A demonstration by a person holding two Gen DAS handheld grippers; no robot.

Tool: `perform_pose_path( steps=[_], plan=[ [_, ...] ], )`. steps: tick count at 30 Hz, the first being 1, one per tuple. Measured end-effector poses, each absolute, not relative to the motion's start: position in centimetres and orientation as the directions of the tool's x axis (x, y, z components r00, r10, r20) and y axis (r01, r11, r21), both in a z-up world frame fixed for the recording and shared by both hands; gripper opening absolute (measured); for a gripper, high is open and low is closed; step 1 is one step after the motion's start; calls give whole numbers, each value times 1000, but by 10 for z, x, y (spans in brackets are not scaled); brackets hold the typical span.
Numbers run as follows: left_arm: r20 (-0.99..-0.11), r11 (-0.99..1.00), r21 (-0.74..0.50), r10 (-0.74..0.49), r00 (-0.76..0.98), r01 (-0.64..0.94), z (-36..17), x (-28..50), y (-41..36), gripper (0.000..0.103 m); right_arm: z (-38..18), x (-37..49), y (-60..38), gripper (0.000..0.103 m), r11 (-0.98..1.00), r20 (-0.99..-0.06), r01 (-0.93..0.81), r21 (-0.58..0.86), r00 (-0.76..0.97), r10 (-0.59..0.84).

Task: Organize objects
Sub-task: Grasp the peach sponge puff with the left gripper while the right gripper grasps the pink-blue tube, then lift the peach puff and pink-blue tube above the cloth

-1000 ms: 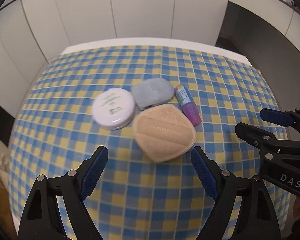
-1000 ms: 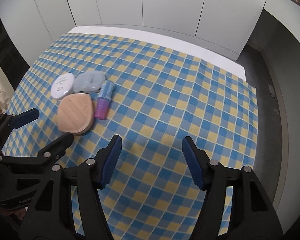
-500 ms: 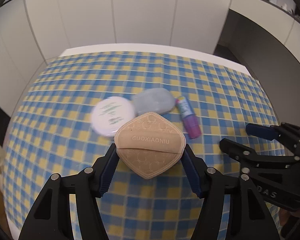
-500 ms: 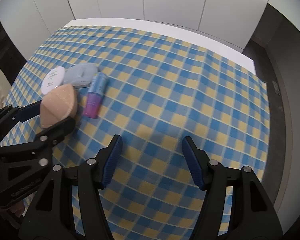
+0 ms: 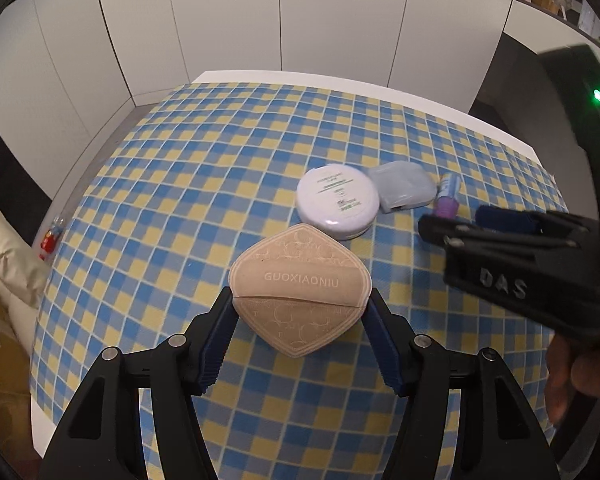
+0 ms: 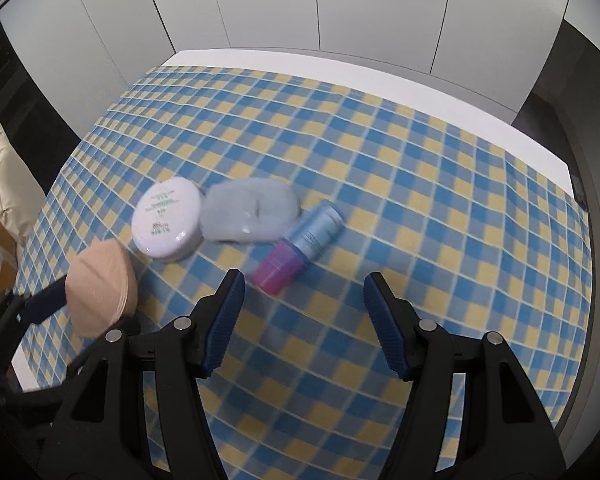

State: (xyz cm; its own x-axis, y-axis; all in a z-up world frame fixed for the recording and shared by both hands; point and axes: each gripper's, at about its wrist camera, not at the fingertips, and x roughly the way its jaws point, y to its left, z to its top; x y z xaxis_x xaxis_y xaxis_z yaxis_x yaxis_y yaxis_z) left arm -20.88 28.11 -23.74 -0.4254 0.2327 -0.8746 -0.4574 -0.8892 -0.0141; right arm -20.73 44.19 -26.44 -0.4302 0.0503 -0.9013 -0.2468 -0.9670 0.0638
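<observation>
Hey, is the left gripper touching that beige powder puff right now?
Touching: the left wrist view shows the left gripper with both blue pads pressed against the beige powder puff.

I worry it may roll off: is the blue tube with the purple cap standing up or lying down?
Lying down. The blue tube rests on its side on the checked tablecloth, purple cap toward the camera, beside the pale grey case.

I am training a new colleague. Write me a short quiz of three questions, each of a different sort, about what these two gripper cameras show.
1. True or false: the left gripper is shut on the beige puff.
2. Which thing lies closest ahead of the right gripper? A) white round case B) purple-capped tube C) pale blue pouch
3. Fill in: the right gripper holds ____.

Key: 1 true; 2 B; 3 nothing.
</observation>
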Motion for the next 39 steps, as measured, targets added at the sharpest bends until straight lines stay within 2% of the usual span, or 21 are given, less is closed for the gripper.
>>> perform_pose_path(
  steps=[7,9,10,11,12,13,28,39],
  plan=[
    [-873,-889,-20,239,-425,-457,-236,-207,278,63,-264,-223,436,64,-970,-898,-242,30,-432,80],
    [-872,-889,-23,242,-426,-458,-234,-207,279,63,-264,-222,433,45,-974,-893,-226,-8,-437,109],
    [-871,-889,-25,244,-426,-457,-234,-207,279,63,-263,-222,433,40,-975,-891,-221,-6,-441,105],
    [-871,-889,-28,245,-425,-457,-234,-208,278,63,-262,-221,434,29,-975,-891,-220,-6,-441,105],
    [-872,-890,-31,247,-422,-455,-233,-208,278,63,-262,-220,436,22,-974,-893,-225,1,-439,100],
    [-872,-890,-32,247,-421,-455,-232,-208,279,63,-261,-218,439,21,-972,-894,-233,10,-439,95],
    [-834,-891,-31,273,-479,-453,-182,-190,275,63,-218,-181,423,20,-975,-867,-223,0,-485,111],
    [-787,-883,-53,324,-525,-466,-115,-162,264,63,-140,-126,412,20,-968,-841,-249,-11,-522,144]
  ],
)
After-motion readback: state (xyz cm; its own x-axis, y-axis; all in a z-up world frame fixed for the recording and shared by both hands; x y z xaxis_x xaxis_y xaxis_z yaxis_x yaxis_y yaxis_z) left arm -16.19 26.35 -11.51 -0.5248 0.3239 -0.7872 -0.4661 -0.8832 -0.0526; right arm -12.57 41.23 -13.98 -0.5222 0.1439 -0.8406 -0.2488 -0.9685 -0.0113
